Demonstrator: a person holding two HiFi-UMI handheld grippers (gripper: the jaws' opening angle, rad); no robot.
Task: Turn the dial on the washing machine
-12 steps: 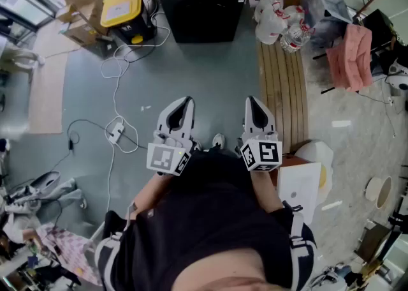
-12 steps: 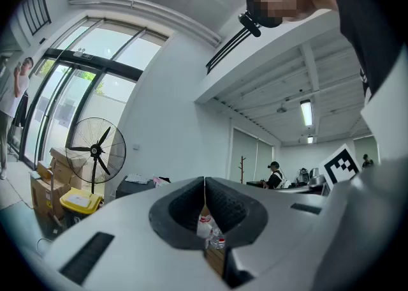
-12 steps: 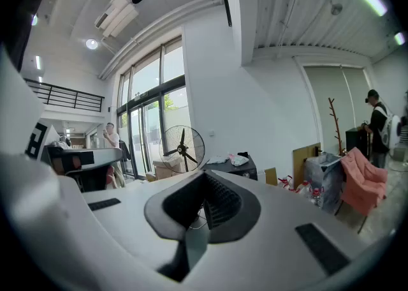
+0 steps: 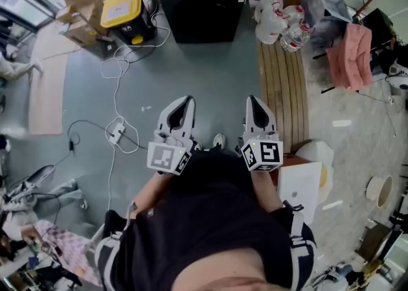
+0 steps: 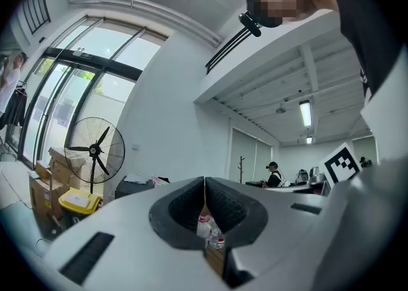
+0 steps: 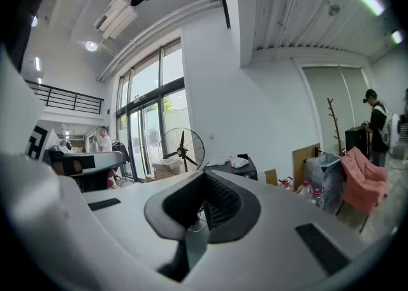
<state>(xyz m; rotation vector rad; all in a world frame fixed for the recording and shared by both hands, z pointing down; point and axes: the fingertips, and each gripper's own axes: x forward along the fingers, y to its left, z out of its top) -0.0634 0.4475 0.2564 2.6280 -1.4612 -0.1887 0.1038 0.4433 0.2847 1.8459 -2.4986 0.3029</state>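
Black washing machine [image 4: 203, 2] at top centre of the head view, well apart from us. We hold the left gripper [image 4: 185, 102] and right gripper [image 4: 253, 102] low at mid-frame, both with jaws pressed together on nothing. Risk, as we judge it: reaching the dial with jaws unopened would nudge rather than grasp it; the loose cable [image 4: 115, 85], left of centre, could snag a foot.

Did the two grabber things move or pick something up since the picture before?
No, almost nothing changed. The left gripper and the right gripper are in the same spot, close to the person, both shut and empty. Nothing was picked up or let go. Only a pale shape at the left edge of the floor shifted a little, and it is too blurry to name. The black washing machine stayed put.
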